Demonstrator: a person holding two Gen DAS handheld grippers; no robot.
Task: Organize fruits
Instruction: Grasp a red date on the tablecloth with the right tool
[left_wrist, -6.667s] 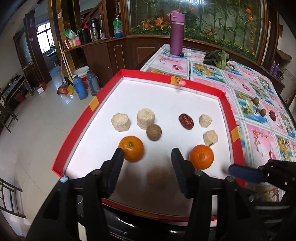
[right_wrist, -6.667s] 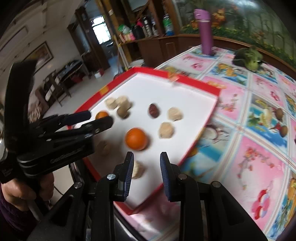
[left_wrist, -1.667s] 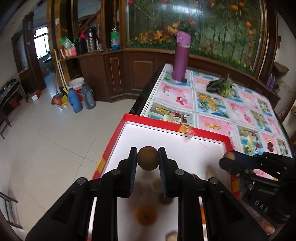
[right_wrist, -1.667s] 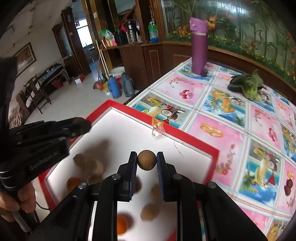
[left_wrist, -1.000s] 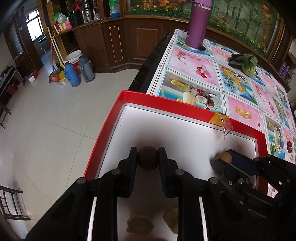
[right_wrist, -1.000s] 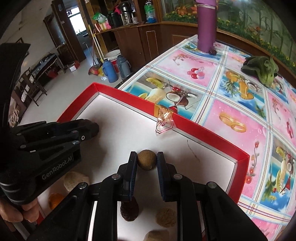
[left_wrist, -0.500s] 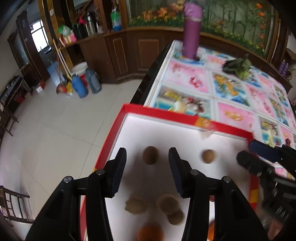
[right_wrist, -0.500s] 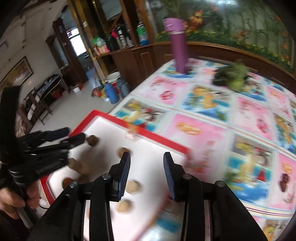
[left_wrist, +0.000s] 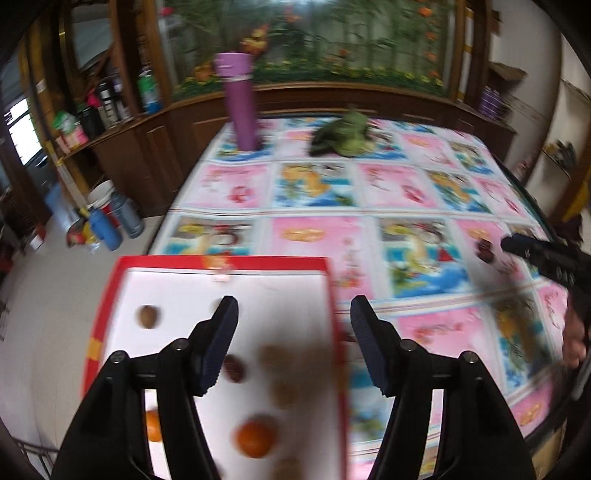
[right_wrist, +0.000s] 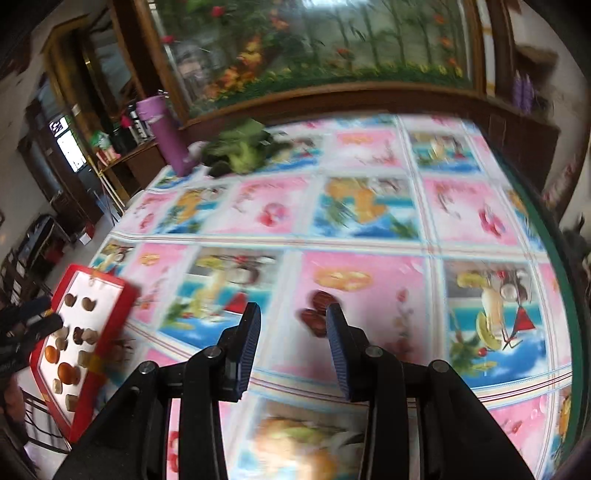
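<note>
The red-rimmed white tray (left_wrist: 221, 260) lies at the table's near left. In it are two brown round fruits, one (left_wrist: 148, 316) in plain sight, plus a red date (left_wrist: 233, 368), oranges (left_wrist: 256, 439) and pale chunks. My left gripper (left_wrist: 293, 321) hangs over the tray's right rim, its jaws opening with nothing between them. My right gripper (right_wrist: 293, 325) is open over the fruit-print tablecloth, apart from two red dates (right_wrist: 317, 312) lying just beyond its fingertips. In the right wrist view the tray (right_wrist: 110, 354) is far left. The picture is blurred by motion.
A purple bottle (left_wrist: 240, 107) and a green bundle (left_wrist: 343, 138) stand at the table's far end. The table's left edge drops to a tiled floor with blue flasks (left_wrist: 110, 229). A dark green rim (right_wrist: 554, 258) bounds the table's right side.
Both grippers let go of their brown round fruits at the tray's far end and opened. Both then swung right, the right one well out over the tablecloth to the dates.
</note>
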